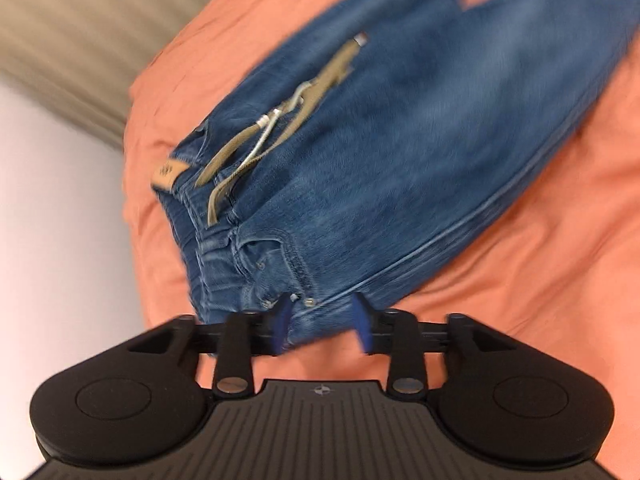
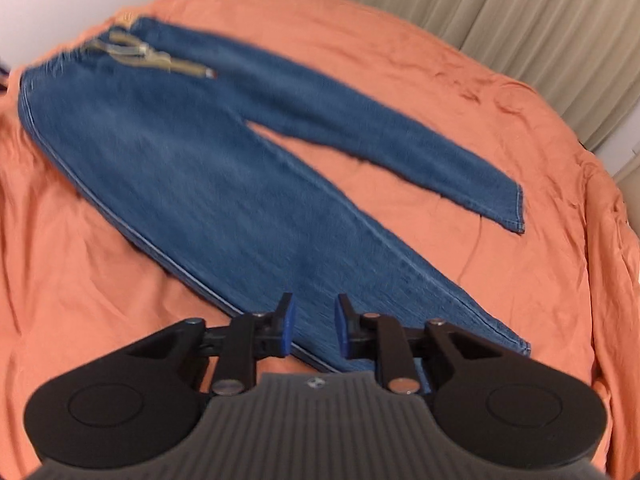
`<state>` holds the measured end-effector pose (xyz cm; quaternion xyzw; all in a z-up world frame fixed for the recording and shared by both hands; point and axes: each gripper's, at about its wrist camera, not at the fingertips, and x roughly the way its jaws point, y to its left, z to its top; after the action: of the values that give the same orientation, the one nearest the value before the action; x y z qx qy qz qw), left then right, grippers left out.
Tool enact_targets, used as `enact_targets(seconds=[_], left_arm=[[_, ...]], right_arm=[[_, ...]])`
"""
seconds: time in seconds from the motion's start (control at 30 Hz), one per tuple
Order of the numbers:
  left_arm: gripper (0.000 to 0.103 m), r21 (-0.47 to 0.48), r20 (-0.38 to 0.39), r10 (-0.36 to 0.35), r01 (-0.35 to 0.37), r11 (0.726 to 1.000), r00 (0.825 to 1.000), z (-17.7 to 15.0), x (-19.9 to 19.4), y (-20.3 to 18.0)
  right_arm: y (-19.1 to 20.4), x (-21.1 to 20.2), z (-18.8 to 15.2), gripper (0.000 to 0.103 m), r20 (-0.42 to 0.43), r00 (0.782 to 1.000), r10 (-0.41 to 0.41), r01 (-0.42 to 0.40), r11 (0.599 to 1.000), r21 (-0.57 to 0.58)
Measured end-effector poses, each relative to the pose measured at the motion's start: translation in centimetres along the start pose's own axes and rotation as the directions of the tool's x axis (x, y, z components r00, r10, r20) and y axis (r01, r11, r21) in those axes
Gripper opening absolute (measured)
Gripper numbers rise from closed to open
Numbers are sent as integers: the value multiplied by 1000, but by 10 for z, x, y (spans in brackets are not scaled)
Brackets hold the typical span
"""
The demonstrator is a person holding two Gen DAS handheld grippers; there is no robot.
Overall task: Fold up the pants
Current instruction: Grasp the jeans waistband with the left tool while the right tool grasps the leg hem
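Tongs released at the edge of denim pants on a bed.
Left tongs (image 1: 322, 322) straddle the waistband corner, right tongs (image 2: 313, 326) gape over a leg's side seam; blue pants (image 2: 224, 168) lie flat, legs forked, on the wrinkled orange sheet (image 2: 460, 92).

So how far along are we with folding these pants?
Barely started. Done: the jeans lie spread flat on the orange bedsheet, legs apart, no fold yet. In hand: the left gripper, jaws open, is at the waistband corner; the right gripper, jaws open, is over the near leg's outer seam. Left: grasping and every fold.
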<state>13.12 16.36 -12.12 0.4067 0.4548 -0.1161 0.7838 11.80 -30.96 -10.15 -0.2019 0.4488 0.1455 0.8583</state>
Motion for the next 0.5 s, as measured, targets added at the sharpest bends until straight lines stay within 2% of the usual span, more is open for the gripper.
enact_targets(seconds=[0.07, 0.17, 0.27, 0.33, 0.4, 0.47, 0.5], left_arm=[[57, 90, -17, -8, 9, 996, 1000, -2, 17, -7], [62, 164, -63, -20, 30, 986, 998, -5, 41, -18], [67, 232, -67, 36, -19, 973, 997, -9, 58, -31], [74, 249, -57, 84, -68, 966, 995, -10, 68, -38], [73, 261, -46, 127, -111, 959, 991, -12, 75, -44], [59, 256, -40, 154, -139, 957, 987, -11, 78, -47], [44, 246, -39, 169, -155, 957, 985, -8, 79, -45]], right_arm=[[-3, 11, -1, 24, -34, 999, 13, -14, 999, -39], [-8, 23, -5, 29, -86, 996, 24, -31, 997, -77], [-13, 33, -10, 29, -131, 991, 19, -33, 994, -103], [-17, 35, -14, 31, -149, 989, 18, -36, 992, -118], [-20, 35, -18, 35, -169, 985, 18, -42, 990, -135], [-23, 36, -23, 36, -193, 981, 9, -42, 985, -168], [-24, 38, -25, 36, -206, 979, 1, -40, 982, -186]])
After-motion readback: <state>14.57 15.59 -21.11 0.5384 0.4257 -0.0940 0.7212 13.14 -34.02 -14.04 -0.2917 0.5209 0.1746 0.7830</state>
